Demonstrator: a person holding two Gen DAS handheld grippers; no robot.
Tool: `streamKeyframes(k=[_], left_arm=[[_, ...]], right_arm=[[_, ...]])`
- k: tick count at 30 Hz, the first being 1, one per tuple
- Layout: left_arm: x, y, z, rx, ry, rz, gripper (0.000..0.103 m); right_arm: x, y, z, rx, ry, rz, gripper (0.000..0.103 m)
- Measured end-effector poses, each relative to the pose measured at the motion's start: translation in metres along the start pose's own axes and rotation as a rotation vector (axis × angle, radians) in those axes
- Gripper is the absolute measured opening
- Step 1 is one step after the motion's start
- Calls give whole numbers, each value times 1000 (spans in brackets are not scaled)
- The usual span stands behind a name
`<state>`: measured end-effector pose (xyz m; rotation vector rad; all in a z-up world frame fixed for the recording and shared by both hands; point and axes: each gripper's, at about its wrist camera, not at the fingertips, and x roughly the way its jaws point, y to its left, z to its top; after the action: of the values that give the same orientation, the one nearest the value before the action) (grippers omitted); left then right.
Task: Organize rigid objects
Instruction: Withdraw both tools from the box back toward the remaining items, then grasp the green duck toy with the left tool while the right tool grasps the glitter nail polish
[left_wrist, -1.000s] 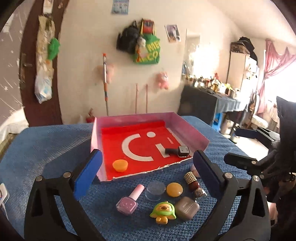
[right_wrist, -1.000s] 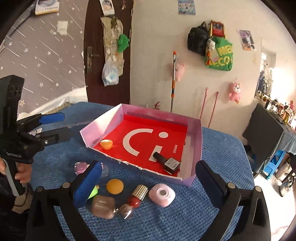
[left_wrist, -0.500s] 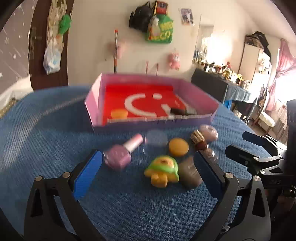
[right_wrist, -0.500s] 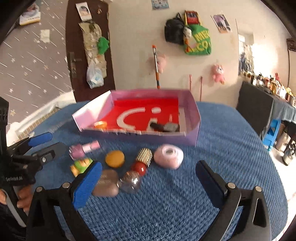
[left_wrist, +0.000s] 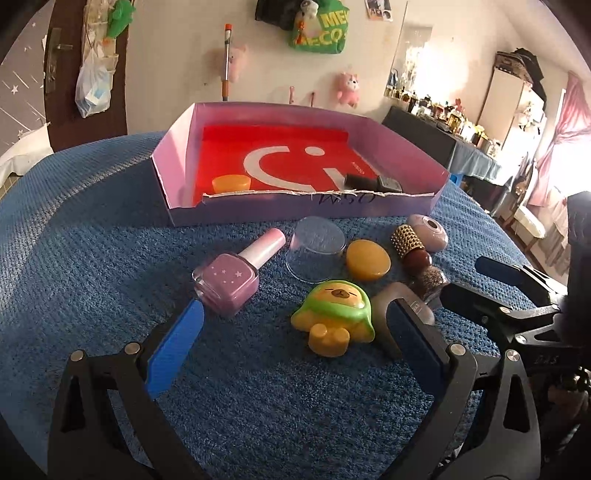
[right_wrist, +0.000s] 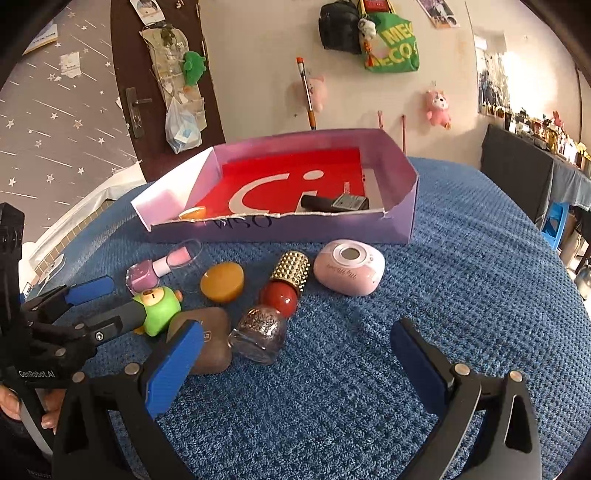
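Fingers (left_wrist: 177, 347) spread; three nail-polish bottles (left_wrist: 231, 278) outside box (left_wrist: 295, 212), two items within

Purple box (left_wrist: 295, 212) with red lining, star-speckled lilac polish bottle (left_wrist: 226, 283), gold-studded cap (right_wrist: 291, 271).

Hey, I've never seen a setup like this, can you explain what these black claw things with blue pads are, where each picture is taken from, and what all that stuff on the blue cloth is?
Those claws are two handheld grippers; a person holds one in each hand. Each carries a camera looking along its fingers, so one picture comes from the left gripper and the other from the right gripper. Both are open and hold nothing.

On the blue cloth sits a shallow pink box with a red floor, already holding an orange cap and a dark bottle. In front lie loose items: a pink nail polish bottle, a clear cup, an amber disc, a green-and-yellow toy, a brown case, a glitter bottle with gold cap and a pink pebble-shaped gadget.
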<state>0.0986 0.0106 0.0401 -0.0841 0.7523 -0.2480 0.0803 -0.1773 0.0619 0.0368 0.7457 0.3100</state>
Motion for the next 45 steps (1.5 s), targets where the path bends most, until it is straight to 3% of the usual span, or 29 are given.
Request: streamKeyframes(k=[7,9,16,20,24,27,30,35,39,40,42,45], left_arm=[[5,-2,4,18,14,-19,100],[6,-2,5,23,17,-24,94],[9,-2,6,55,23,3,93],[7,-2,7,62,19,0,89],[3,-5,8,86,9,-13,76],[4,-10,7,111,12,-18,74],[8,-12,6,118,35,-60,62],[17,-7,7,93,68,-113,62],[22,-3,8,62,95,-165,62],[23,-1,8,56,101,-178,60],[23,1,8,36,110,-224,47],[20,0,6,30,101,-219,47]], right_arm=[[14,2,1,6,55,23,87],[16,2,1,16,57,37,81],[20,1,3,30,58,67,66],[21,5,4,18,54,75,61],[21,4,3,22,54,79,61],[21,3,3,25,54,82,61],[20,3,3,25,53,83,61],[19,1,2,25,53,107,55],[21,-4,2,61,68,175,44],[22,-7,2,79,76,210,39],[24,-12,2,111,86,251,39],[23,-14,0,110,80,264,39]])
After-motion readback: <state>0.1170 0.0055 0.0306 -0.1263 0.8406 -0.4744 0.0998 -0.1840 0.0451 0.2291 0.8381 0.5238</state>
